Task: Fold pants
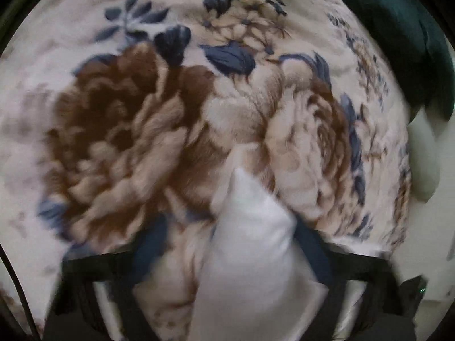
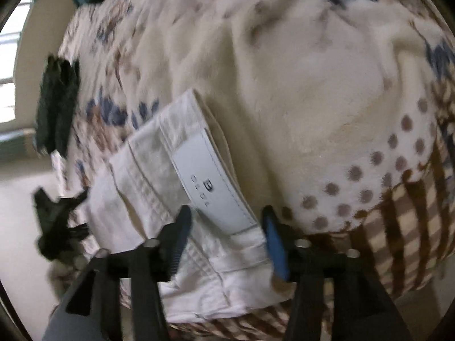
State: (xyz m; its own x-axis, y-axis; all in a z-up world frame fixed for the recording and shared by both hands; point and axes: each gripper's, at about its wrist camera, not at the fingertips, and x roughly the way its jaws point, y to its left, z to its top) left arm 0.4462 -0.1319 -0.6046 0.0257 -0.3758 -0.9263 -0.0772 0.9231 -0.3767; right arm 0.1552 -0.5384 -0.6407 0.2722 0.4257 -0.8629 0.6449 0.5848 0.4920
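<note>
My left claw [image 1: 233, 241] is clenched on a white corner of the pants [image 2: 182, 187] above the blanket [image 1: 142, 128]. My right claw [image 2: 224, 227] straddles the waistband, released. Soft, floppy denim; I'd pinch the stiff waistband.

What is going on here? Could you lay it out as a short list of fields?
surface: flowered blanket
garment: white pants, waistband with a label showing
left claw: white cloth lies between its fingers; the blur hides whether it grips
right claw: open, fingers on either side of the waistband
other items: dark green cloth at the blanket's far edge; black cloth near the window
image quality: both views blurred by motion
</note>
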